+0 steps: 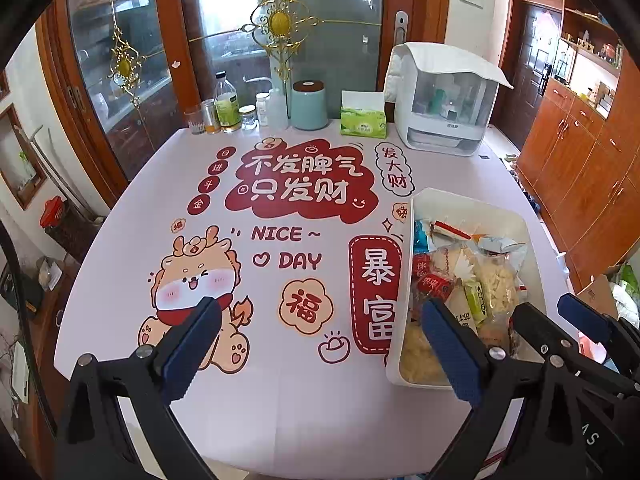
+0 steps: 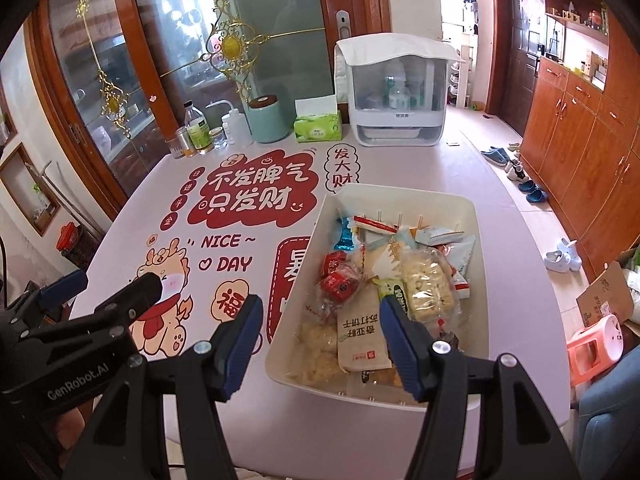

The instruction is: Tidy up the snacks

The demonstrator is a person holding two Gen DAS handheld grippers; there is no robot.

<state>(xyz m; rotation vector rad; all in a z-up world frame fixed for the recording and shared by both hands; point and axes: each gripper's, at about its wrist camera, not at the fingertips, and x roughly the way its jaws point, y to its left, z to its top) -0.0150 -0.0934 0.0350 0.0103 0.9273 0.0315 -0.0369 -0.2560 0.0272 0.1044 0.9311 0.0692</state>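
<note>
A white bin (image 2: 400, 192) full of wrapped snacks stands on the right side of the table. Among them are red packets (image 2: 338, 276), a tan biscuit pack (image 2: 360, 340) and a clear bag of pale bars (image 2: 426, 288). My right gripper (image 2: 322, 340) hovers open over the bin's near left corner, one finger above the snacks, the other above the cloth, holding nothing. In the left wrist view the bin (image 1: 472, 200) sits to the right of my left gripper (image 1: 320, 344), which is wide open over the printed tablecloth with nothing in it. The right gripper (image 1: 560, 320) shows there over the bin.
At the table's back edge stand bottles and jars (image 2: 196, 128), a teal canister (image 2: 268, 120), a green tissue box (image 2: 318, 126) and a white lidded organiser (image 2: 396, 96). Right of the table are wooden cabinets (image 2: 580, 140), shoes, a pink stool (image 2: 596, 348) and a cardboard box.
</note>
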